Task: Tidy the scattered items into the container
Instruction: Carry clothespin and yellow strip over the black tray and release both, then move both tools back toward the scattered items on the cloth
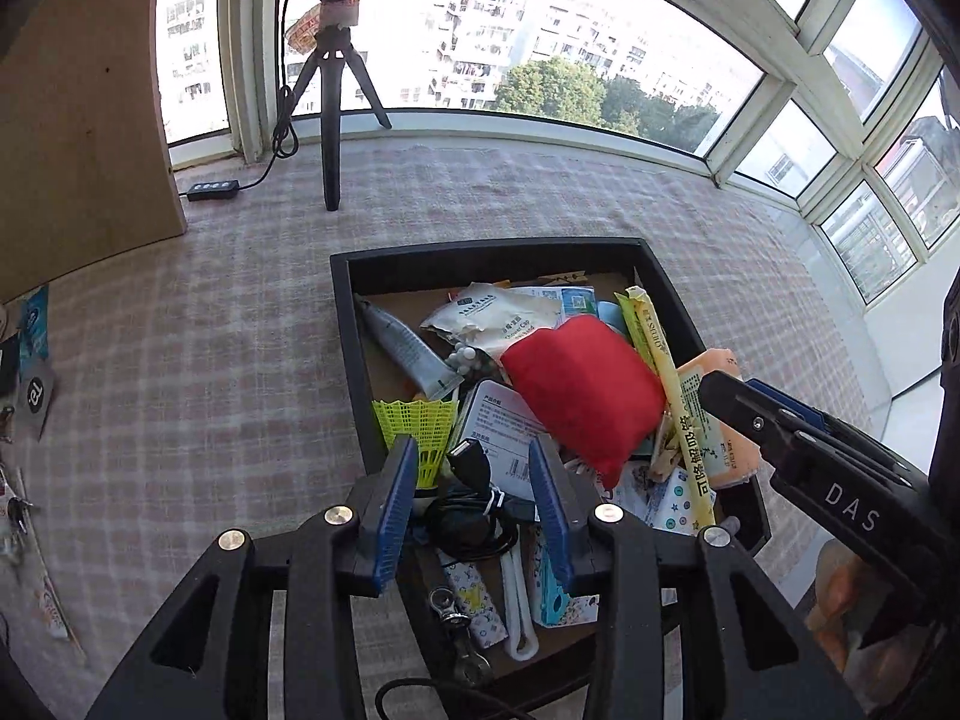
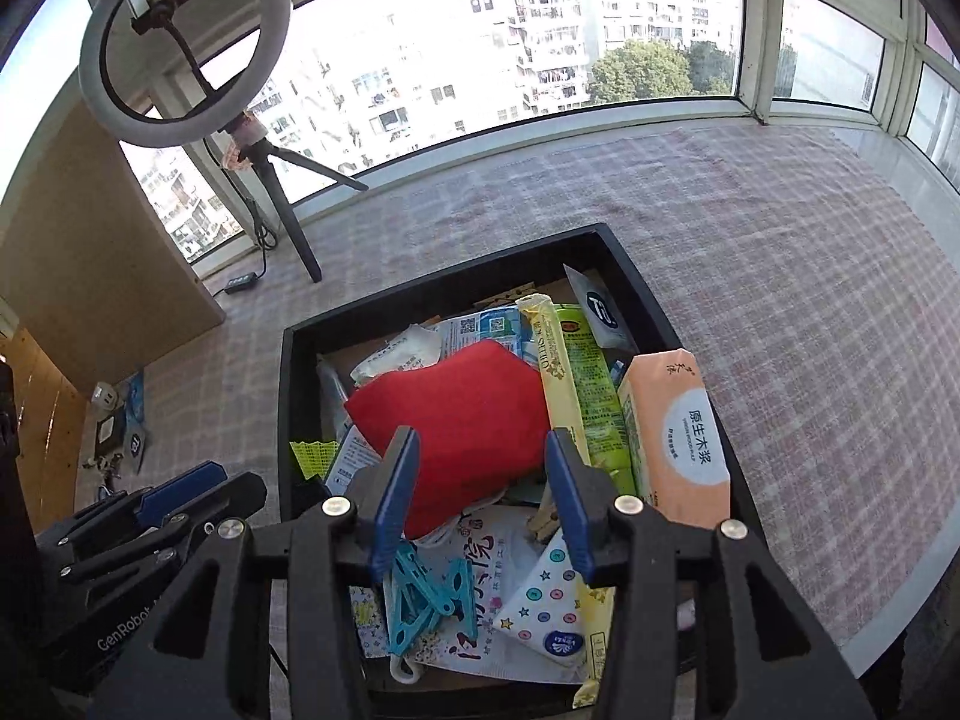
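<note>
Two open grippers above crowded tray [image 2: 288, 372]

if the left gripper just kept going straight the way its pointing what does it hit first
Most likely the coiled black cable lying in the black tray, right between the open fingers of the left gripper. The yellow shuttlecock sits just to the side. Depth is hard to judge through the fisheye.

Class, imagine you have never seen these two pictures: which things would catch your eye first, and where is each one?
The red pouch stands out first, lying on top of the clutter in the middle of the black tray. Beside it, along the tray's right side, lies a peach tissue pack. Behind the tray, a ring light on a tripod stands on the checked cloth by the window.
</note>
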Demonstrator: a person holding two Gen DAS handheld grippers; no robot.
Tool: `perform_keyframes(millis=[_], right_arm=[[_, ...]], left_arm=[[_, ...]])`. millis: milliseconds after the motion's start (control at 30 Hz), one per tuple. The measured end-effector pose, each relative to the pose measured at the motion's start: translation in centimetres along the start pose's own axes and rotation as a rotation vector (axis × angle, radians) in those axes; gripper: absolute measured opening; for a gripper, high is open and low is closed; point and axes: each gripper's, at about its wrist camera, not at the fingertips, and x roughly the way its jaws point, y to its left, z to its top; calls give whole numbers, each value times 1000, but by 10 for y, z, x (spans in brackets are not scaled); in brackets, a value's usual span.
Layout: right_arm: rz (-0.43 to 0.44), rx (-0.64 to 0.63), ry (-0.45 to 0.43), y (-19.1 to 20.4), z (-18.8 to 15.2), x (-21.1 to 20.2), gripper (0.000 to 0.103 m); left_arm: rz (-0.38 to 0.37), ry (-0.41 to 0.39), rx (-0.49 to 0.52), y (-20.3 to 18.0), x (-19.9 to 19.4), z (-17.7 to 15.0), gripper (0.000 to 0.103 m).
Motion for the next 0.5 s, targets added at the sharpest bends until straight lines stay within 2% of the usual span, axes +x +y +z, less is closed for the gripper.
perform_keyframes(millis=[267,500], right_arm=[[83,-119,34,79,-2,21,43],[169,-257,78,170,-18,40,43]], left_arm=[[106,-32,-117,93,-26,-17,36],[214,-59,-266,195,-56,-47,36]])
